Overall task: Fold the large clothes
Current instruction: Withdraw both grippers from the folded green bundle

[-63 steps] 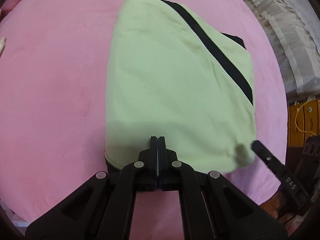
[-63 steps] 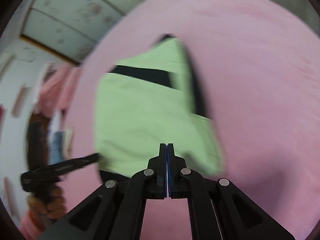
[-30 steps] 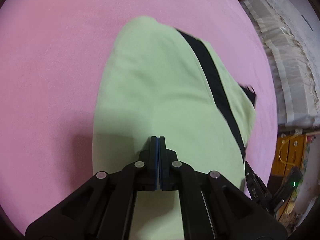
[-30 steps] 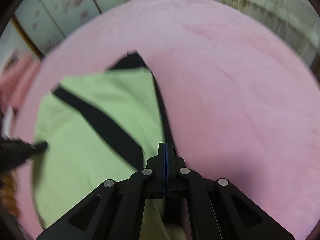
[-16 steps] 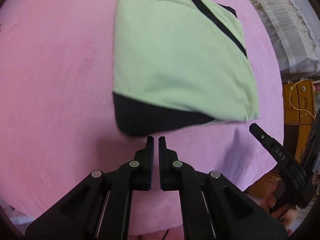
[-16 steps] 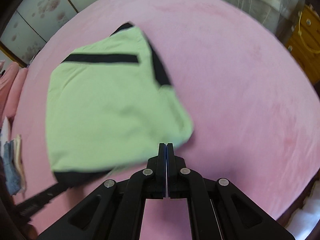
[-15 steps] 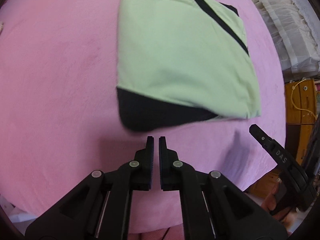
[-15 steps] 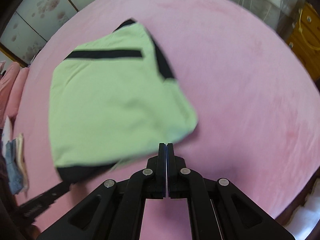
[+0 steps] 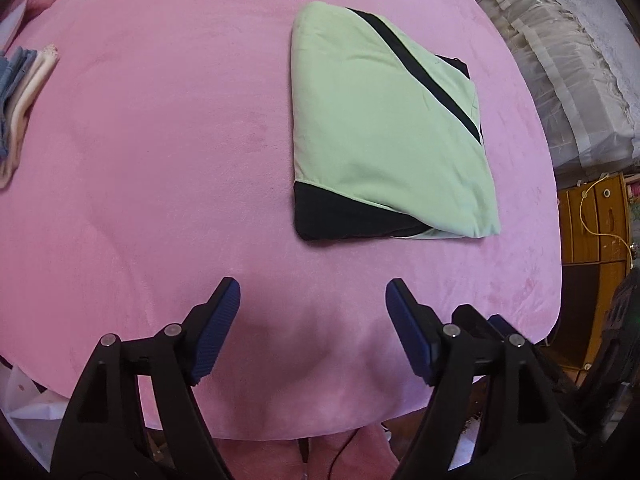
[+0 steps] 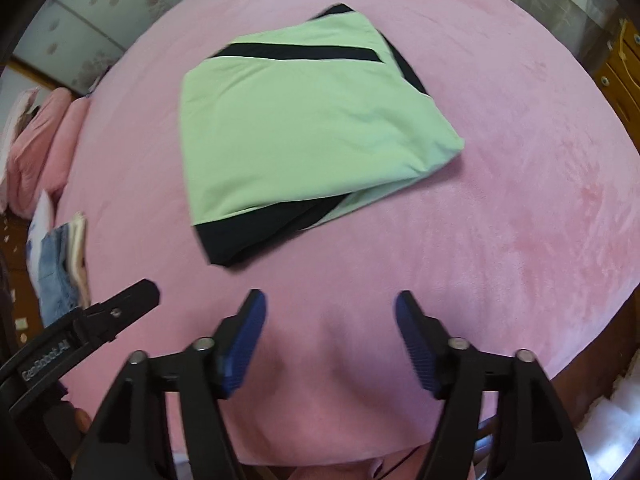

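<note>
A light green garment with black stripes [image 9: 384,128] lies folded into a flat packet on the pink bed cover [image 9: 160,152]; its black layer shows along the near edge. In the right wrist view the same folded garment [image 10: 304,128] rests ahead of the fingers. My left gripper [image 9: 312,296] hangs above bare pink cover short of the garment, its jaws opening with nothing between them. My right gripper [image 10: 330,304] is also back from the garment, jaws opening and empty. The left gripper's black finger [image 10: 120,304] shows at the lower left of the right wrist view.
A stack of folded clothes [image 9: 20,96] lies at the left edge of the bed, also seen as denim and pale fabric [image 10: 60,256]. Pink pillows [image 10: 36,148] sit far left. A white bundle [image 9: 560,60] and a wooden cabinet [image 9: 592,260] stand to the right.
Both grippers let go of the garment, which dropped flat onto the cover. Both pulled back and up from it, and their jaws went from shut to wide apart.
</note>
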`<state>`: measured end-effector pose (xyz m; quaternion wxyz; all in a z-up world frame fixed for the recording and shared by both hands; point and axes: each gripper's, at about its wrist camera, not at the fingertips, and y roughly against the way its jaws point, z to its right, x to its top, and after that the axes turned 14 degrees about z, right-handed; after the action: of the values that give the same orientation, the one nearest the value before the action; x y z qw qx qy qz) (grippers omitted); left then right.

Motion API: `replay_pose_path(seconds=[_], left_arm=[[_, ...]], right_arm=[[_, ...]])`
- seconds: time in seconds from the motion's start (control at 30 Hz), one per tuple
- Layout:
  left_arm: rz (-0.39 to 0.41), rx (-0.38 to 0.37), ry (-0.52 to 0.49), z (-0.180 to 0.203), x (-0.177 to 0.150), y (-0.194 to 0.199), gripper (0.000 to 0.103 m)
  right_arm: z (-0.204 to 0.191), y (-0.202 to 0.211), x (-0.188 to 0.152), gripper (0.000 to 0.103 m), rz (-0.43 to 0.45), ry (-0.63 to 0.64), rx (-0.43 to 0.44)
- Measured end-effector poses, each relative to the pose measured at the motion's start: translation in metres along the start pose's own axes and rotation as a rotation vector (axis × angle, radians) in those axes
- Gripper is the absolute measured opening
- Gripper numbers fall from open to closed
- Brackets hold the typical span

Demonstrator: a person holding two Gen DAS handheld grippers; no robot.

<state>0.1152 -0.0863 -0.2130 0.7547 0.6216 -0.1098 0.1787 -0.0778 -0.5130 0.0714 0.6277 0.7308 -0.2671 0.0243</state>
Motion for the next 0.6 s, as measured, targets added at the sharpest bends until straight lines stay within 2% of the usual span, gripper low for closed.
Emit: replay_pose_path(seconds=[0.03,0.13,0.23,0.3,0.37,0.6], left_arm=[[0.012,0.011,-0.011,0.001,-0.003,0.004,0.073],[0.032,0.016,-0.013,0.002,-0.008,0.016,0.073],[0.032,0.008,0.008,0.005,-0.011,0.025,0.073],[0.038,-0.003,0.016,0.007,-0.012,0.032,0.073],[0.040,-0.002,0.010,0.012,-0.012,0.038,0.073],[0.060,-0.028,-0.028,0.039,-0.009,0.051,0.073]], right_arm=[[-0.033,-0.019,0.015,0.079,-0.001,0.013,0.013],[-0.050,-0.014,0.028,0.083,0.003,0.080,0.029],[-0.060,-0.009,0.034,0.084,0.010,0.169,0.025],[-0.072,-0.018,0.039,0.084,0.018,0.196,0.027],[-0.071,-0.009,0.041,0.084,0.020,0.222,0.019],[-0.084,-0.022,0.057,0.085,0.018,0.229,0.030]])
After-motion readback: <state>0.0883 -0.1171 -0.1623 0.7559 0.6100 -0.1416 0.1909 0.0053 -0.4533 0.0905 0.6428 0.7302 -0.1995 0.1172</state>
